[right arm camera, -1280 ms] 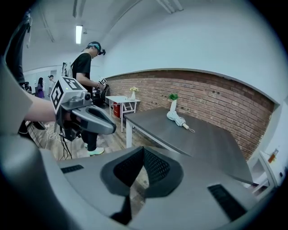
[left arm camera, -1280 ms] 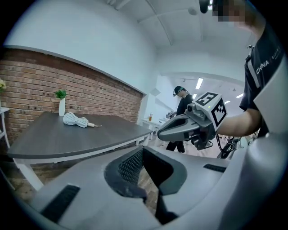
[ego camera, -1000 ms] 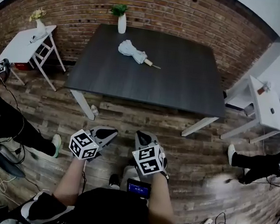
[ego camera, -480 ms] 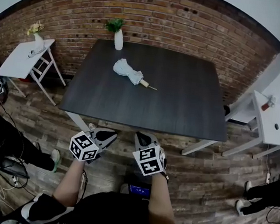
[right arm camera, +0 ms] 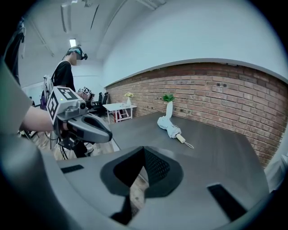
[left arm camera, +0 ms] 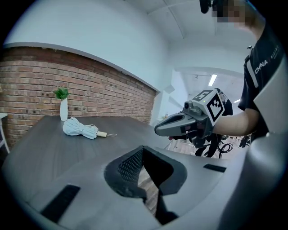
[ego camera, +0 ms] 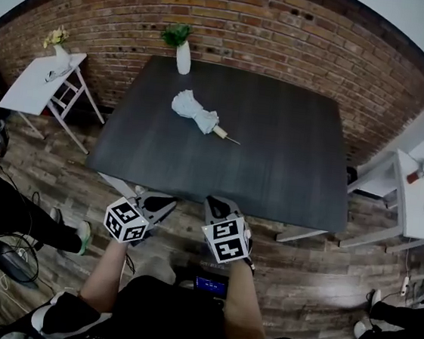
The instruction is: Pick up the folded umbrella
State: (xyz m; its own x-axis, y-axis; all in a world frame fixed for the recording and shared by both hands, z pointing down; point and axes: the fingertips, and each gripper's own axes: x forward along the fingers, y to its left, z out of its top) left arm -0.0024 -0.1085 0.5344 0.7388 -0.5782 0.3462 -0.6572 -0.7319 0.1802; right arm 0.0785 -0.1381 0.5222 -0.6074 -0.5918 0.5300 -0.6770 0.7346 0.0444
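Head view: the folded umbrella (ego camera: 195,114) lies on the far left part of the table (ego camera: 288,166), bunched end toward the brick wall (ego camera: 288,37), handle slanting right and nearer. The left gripper (ego camera: 164,200) and right gripper (ego camera: 217,203) hang at the table's near edge, jaws together and empty. The left one looks slightly nearer.

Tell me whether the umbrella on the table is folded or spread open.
Folded. The umbrella lies on the dark table as a compact bundle, its pale fabric gathered in, handle poking out one end.
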